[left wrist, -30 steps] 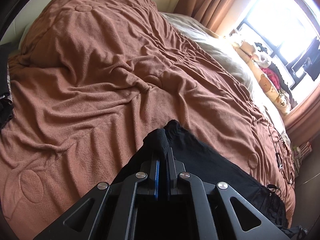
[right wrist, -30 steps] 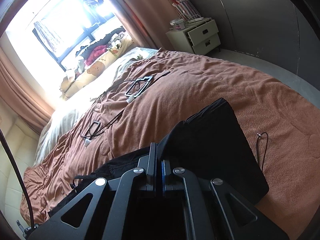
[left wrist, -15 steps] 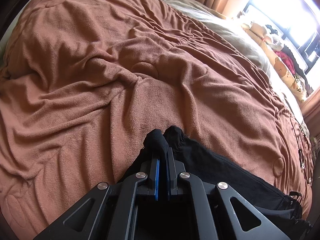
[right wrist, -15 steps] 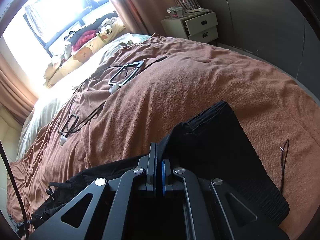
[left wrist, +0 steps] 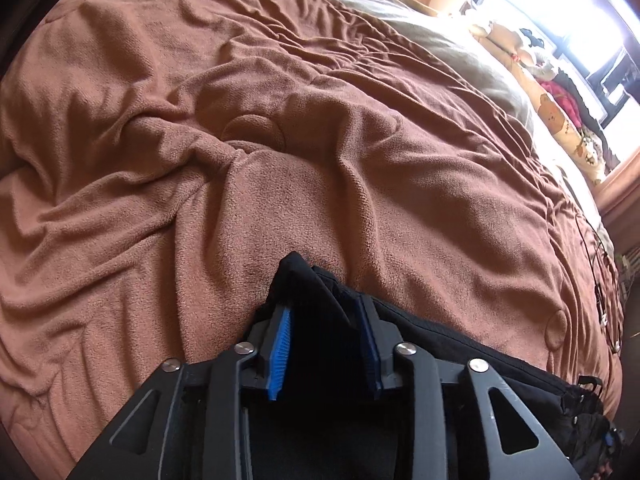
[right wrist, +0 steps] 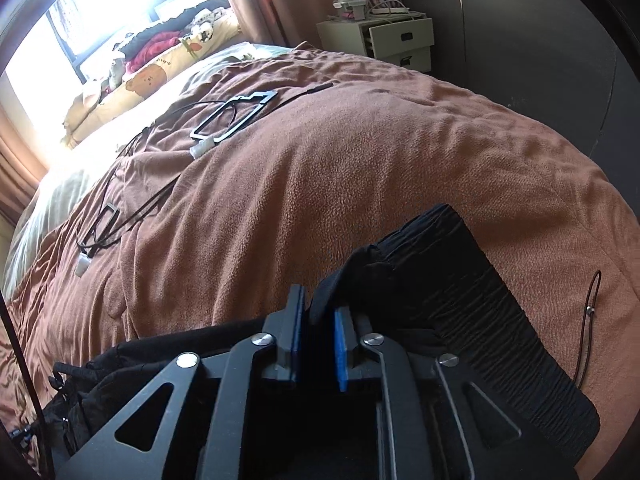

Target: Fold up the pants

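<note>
Both hand-held grippers newly parted, pants (left wrist: 316, 292) between.

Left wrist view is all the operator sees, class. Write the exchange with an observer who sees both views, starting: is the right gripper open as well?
Observer: Yes. The right gripper is open, with a fold of the black pants standing between its pads.
Operator: Where is the waistband?
Observer: The gathered waistband lies on the brown blanket, right of that gripper.
Operator: Anything close to it?
Observer: A thin dark cord lies just beyond the waistband, not touching it.
</note>
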The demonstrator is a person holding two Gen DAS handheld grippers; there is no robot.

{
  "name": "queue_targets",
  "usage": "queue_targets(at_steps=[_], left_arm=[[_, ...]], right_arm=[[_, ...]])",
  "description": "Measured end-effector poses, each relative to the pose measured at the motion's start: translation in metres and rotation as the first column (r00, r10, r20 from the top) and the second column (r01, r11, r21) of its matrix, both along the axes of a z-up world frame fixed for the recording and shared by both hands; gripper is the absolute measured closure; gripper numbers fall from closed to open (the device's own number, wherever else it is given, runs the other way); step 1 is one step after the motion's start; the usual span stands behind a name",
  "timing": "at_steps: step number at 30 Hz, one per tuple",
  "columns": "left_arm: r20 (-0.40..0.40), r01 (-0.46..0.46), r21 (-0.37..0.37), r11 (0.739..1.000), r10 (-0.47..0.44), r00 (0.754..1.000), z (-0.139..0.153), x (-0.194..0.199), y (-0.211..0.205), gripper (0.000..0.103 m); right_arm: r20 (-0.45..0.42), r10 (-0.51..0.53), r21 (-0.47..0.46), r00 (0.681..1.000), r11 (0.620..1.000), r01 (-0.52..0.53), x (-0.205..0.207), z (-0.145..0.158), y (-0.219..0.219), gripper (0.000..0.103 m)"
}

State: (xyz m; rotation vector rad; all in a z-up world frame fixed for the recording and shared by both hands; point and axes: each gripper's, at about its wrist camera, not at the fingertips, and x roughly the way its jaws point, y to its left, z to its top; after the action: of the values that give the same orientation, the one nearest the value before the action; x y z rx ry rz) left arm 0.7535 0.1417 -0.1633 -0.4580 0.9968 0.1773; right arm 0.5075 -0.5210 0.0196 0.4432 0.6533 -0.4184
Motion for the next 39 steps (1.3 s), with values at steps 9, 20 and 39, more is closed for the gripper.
queue_targets(at_steps=[9, 20, 39], left_arm=[[0.016, 0.007, 0.039, 0.999, -0.008, 1.000, 0.020, -0.033, 0.012, 0.036], [-0.011, 0.043, 0.054, 0.998, -0.042, 0.999, 0.025, -0.097, 0.021, 0.036], [-0.117, -0.006, -0.033, 0.999, 0.003, 0.993, -0.012, -0.160, 0.039, 0.046]], right_arm=[[0.041, 0.222, -0.144, 0.974, 0.966, -0.214, -0.023, 0.031, 0.058, 0.043], [-0.160, 0.600, -0.305, 0.784, 0.725, -0.618, 0.002, 0.023, 0.174, 0.043], [-0.466, 0.708, -0.331, 0.531, 0.418, -0.846, 0.090, -0.020, 0.256, 0.043]])
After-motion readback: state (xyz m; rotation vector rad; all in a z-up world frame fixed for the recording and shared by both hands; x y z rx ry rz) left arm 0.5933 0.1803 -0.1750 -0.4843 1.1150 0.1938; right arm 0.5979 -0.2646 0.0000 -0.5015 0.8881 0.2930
